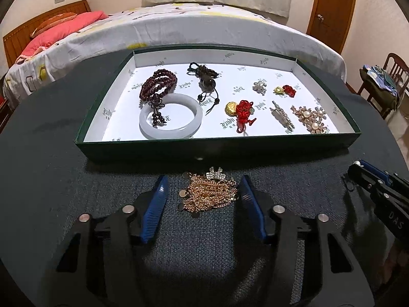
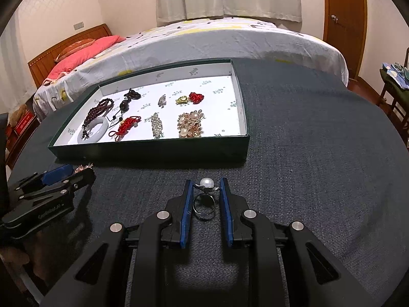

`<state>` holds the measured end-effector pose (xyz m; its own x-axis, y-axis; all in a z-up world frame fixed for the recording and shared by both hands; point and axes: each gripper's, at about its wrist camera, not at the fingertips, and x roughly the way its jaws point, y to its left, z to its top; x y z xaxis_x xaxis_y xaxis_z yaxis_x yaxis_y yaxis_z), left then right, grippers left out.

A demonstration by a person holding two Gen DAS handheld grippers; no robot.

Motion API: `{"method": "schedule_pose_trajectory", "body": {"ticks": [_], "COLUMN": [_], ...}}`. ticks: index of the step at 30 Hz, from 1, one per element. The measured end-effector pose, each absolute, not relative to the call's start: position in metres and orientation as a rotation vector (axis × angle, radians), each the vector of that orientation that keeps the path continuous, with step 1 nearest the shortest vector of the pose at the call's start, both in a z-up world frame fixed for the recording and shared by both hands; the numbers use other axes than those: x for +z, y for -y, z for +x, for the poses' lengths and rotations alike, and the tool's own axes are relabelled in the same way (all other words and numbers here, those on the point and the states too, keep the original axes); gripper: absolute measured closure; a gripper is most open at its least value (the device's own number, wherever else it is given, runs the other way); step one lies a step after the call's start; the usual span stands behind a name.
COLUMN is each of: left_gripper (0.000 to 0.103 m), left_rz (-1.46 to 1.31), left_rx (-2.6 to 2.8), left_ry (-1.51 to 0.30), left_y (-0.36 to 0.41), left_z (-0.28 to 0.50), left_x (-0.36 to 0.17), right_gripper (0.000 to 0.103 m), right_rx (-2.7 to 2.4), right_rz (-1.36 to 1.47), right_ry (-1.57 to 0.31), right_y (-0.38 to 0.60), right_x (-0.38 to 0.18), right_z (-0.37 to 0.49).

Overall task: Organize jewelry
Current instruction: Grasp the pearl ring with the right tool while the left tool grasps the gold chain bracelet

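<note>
Two pieces remain outside the tray (image 1: 143, 145) — a heap of gold chain (image 1: 209, 194) and a pearl ring (image 2: 204, 199), both lying on the dark surface (image 2: 306, 153) in front of the tray's near wall. The left claw (image 1: 203, 192) stands wide apart, straddling the chain; its right pad looks to be touching the heap's edge, the left pad well clear. The right claw (image 2: 205, 197) is partly open around the ring, pads just beside the band, not yet clamped. Judged step: pick-up of the last loose items for transfer to the tray. Next move calls for closing on each piece, lifting above the near wall, and setting down on bare lining. The chain is loose and may trail or snag on that wall; the ring is small and could slip or tip when pinched. Open room — the tray's right end by the pearl brooch (image 2: 190, 124) and its left margin; the surface to the right is bare.
</note>
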<state>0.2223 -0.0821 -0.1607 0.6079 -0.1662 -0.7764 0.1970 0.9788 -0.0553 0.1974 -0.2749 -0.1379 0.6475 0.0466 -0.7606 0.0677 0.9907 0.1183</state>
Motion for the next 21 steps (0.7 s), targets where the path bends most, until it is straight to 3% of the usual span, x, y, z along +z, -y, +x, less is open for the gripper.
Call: {"method": "schedule_pose_trajectory", "body": {"ticks": [3,12,21], "left_gripper": [0.065,0.082,0.087], "left_rz": [0.040,0.037,0.000], "left_rx": [-0.220,-0.253,-0.277], "left_ry": [-0.889,-0.886,-0.889], "left_y": [0.0816,0.0817,0.0765], "left_z": [0.2228,0.2226,0.2241], "left_x": [-0.1603,-0.1598,-0.1603], "right_gripper": [0.081,0.081,0.081], "right_rx": [-0.011,-0.009,-0.009], "right_rz": [0.143,0.145,0.147], "right_ry": [-0.872,-0.875,-0.875], "right_y": [0.2736,0.2722,0.2724], "right_x": [-0.1391,-0.1403,-0.1404], "right_z": [0.1976,0.1975,0.1972]}}
